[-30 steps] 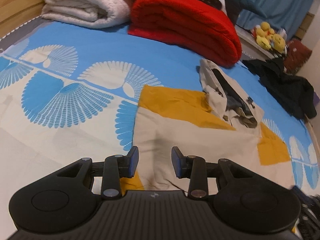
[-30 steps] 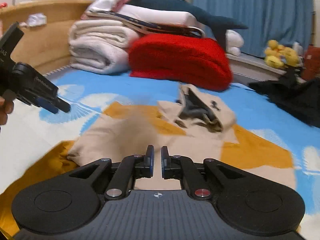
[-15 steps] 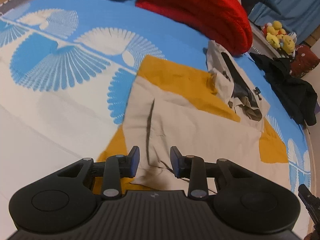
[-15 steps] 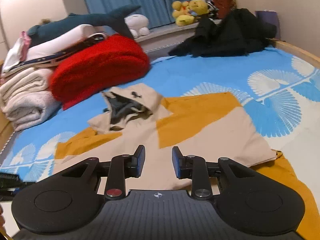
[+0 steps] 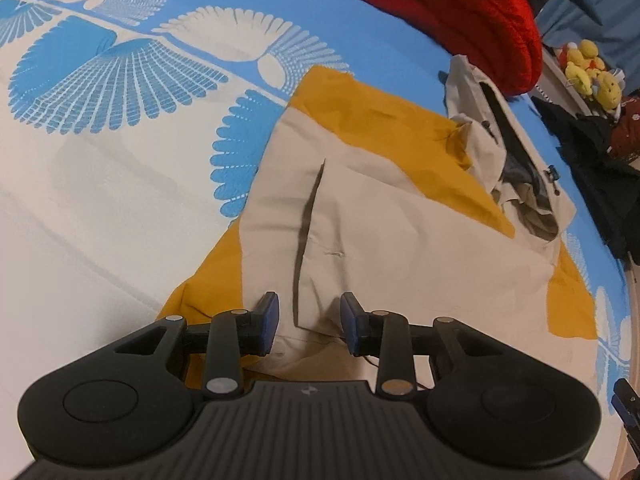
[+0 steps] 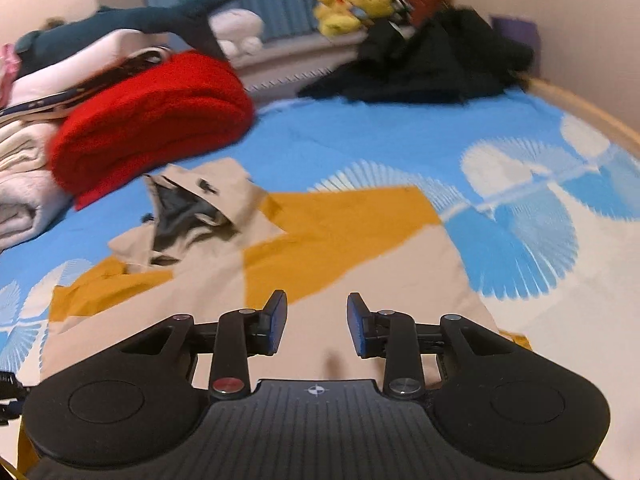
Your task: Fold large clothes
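Observation:
A beige and mustard-yellow hooded jacket lies spread on the bed, hood toward the far side. A dark crease runs down its beige body. My left gripper is open and empty, low over the jacket's near left hem. The jacket also shows in the right wrist view. My right gripper is open and empty, just above the beige body near its right side.
The bed has a blue and white fan-patterned sheet. A folded red blanket and white blankets lie at the far side. Black clothes, a plush shark and yellow plush toys sit beyond.
My right gripper has opened from shut and swung round to the jacket's right side. My left gripper has dropped lower toward the near hem. A crease has appeared in the beige body.

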A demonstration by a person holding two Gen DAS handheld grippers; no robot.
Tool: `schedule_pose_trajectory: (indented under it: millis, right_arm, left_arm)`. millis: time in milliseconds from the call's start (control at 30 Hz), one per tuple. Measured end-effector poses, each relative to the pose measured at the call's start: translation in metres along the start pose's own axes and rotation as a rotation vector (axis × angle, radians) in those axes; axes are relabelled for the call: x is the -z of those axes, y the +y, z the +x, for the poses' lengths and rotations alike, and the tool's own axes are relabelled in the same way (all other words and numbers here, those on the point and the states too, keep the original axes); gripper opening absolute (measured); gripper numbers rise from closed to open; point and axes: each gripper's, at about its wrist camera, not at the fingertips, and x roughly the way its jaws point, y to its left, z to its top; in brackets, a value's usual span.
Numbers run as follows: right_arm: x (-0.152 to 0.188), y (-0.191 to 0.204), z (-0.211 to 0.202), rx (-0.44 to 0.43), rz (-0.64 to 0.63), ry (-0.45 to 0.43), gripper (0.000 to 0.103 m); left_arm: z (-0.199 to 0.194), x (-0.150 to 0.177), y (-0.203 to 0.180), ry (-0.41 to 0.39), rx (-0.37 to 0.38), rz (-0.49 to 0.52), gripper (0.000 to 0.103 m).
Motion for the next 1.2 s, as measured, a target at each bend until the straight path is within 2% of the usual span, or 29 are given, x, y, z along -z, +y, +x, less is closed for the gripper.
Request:
schedule_pose_trajectory:
  millis: [133, 233, 267, 400, 500, 567, 633, 733, 833, 900, 967, 1033, 1100, 1167, 1200]
  right_arm:
    - [0.000, -0.007, 0.008, 0.017, 0.023, 0.024, 0.034]
    - [0.001, -0.010, 0.015, 0.011, 0.049, 0.051, 0.034]
    - [0.002, -0.009, 0.017, 0.009, 0.057, 0.060, 0.034]
    - [0.006, -0.008, 0.026, 0.002, 0.080, 0.099, 0.034]
    - [0.011, -0.009, 0.032, -0.002, 0.104, 0.138, 0.034]
    - [0.013, -0.013, 0.037, -0.004, 0.128, 0.167, 0.035]
    - [0.017, -0.021, 0.044, -0.010, 0.182, 0.214, 0.037]
    - [0.025, -0.041, 0.058, 0.003, 0.315, 0.289, 0.037]
    - [0.032, -0.051, 0.066, 0.047, 0.372, 0.325, 0.037]
    - [0.033, -0.054, 0.067, 0.089, 0.377, 0.324, 0.037]
    - [0.032, -0.054, 0.065, 0.102, 0.379, 0.317, 0.037]
    - [0.029, -0.048, 0.059, 0.102, 0.352, 0.291, 0.037]
    - [0.024, -0.039, 0.052, 0.079, 0.310, 0.250, 0.039]
    - [0.020, -0.034, 0.047, 0.032, 0.293, 0.196, 0.047]
    - [0.018, -0.035, 0.045, 0.006, 0.296, 0.178, 0.048]
  left_arm:
    - [0.004, -0.001, 0.000, 0.003, -0.011, 0.001, 0.035]
    - [0.004, -0.002, -0.002, 0.004, -0.004, 0.022, 0.006]
    - [0.001, -0.002, -0.003, -0.009, -0.014, 0.038, 0.000]
    - [-0.025, -0.005, -0.008, -0.116, -0.010, 0.062, 0.000]
    - [-0.040, -0.005, -0.007, -0.165, -0.054, 0.047, 0.000]
    - [-0.036, -0.005, -0.001, -0.140, -0.093, 0.004, 0.000]
    - [-0.028, -0.007, 0.005, -0.095, -0.102, -0.010, 0.004]
    - [-0.031, -0.008, 0.000, -0.133, -0.110, 0.024, 0.007]
    - [-0.035, -0.007, -0.012, -0.161, -0.072, 0.103, 0.014]
    - [-0.028, -0.005, -0.013, -0.129, -0.049, 0.107, 0.018]
    - [-0.012, -0.003, -0.004, -0.044, -0.022, 0.033, 0.028]
    - [0.001, -0.001, 0.008, 0.020, -0.018, -0.048, 0.028]
    - [0.002, 0.000, 0.007, 0.011, -0.052, -0.037, 0.028]
    - [-0.005, 0.000, -0.001, -0.021, -0.057, -0.006, 0.030]
    - [-0.007, 0.000, -0.004, -0.036, -0.056, 0.005, 0.032]
